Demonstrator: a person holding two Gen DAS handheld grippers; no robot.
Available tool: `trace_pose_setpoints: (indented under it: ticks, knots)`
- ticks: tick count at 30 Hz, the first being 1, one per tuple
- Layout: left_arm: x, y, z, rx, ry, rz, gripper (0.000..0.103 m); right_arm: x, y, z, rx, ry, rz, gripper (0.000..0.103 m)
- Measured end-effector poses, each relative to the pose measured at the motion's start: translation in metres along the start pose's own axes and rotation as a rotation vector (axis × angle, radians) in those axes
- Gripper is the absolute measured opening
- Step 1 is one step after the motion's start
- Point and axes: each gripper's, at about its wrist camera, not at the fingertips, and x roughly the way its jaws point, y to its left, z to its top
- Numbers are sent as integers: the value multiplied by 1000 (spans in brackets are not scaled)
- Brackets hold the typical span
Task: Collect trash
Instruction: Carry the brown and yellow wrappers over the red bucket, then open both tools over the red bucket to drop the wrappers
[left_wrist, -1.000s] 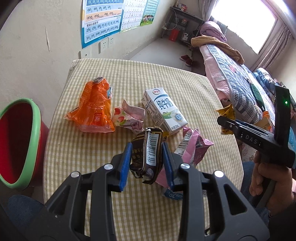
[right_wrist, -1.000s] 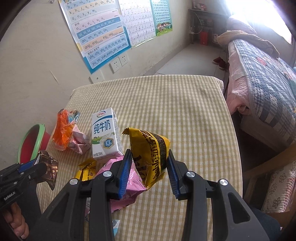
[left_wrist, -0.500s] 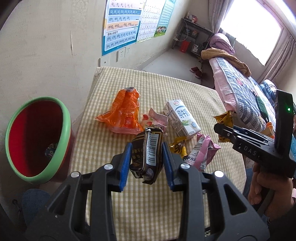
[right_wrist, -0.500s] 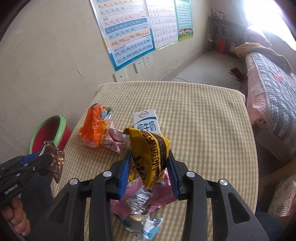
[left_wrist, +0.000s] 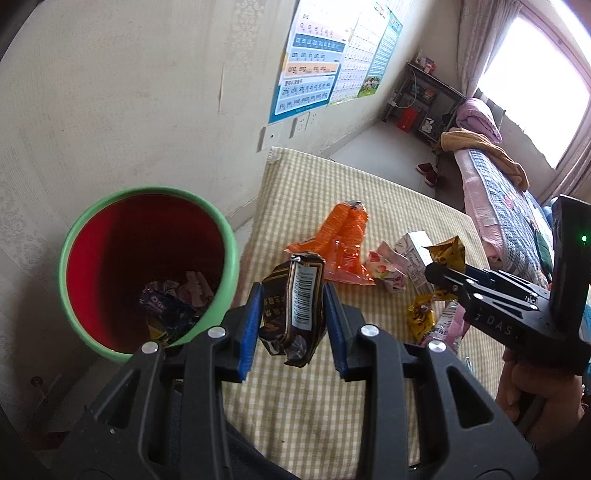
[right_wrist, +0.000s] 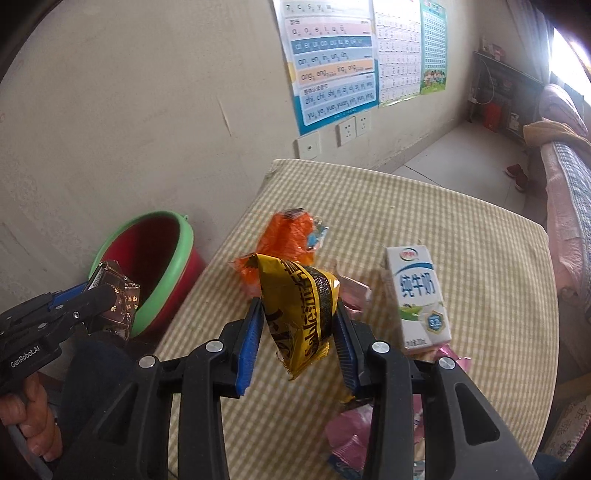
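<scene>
My left gripper (left_wrist: 293, 325) is shut on a dark brown wrapper (left_wrist: 293, 306) with a white barcode, held just right of the red bin (left_wrist: 147, 273) with the green rim, at the table's left edge. The bin holds some wrappers at its bottom. My right gripper (right_wrist: 299, 328) is shut on a yellow and black snack bag (right_wrist: 301, 310), raised above the checked table (right_wrist: 461, 229). In the right wrist view the left gripper (right_wrist: 110, 295) with its brown wrapper hangs next to the bin (right_wrist: 159, 266). The right gripper (left_wrist: 439, 271) shows at the right of the left wrist view.
On the table lie an orange bag (left_wrist: 343, 240), a white milk carton (right_wrist: 417, 295), a pink and white wrapper (left_wrist: 384, 267), pink wrappers (right_wrist: 354, 424) and a small yellow wrapper (left_wrist: 421, 317). A wall with posters (right_wrist: 332, 62) runs behind the bin. A bed (left_wrist: 509, 206) stands at the right.
Both grippers have swung left with their wrappers. The red bin has come from the left edge of the left wrist view to beside the brown wrapper. Both grips are unchanged.
</scene>
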Motion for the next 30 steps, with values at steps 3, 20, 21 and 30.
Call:
trace_pose_setpoints:
  ticks: [3,20,21,30]
  knots:
    - [-4,20,3,-28,-10,19,32,11,23,8,-34,6,24,37]
    - [-13,129,11,-188,-28,125,32,77,129,39,-182,50,135,37]
    - [-12,135,12,-196,-29,128,32,81,135,39,-190,55,139,37]
    - [-3,169,23,-249,-37,136,32,116,175,44,-243,98,187,37]
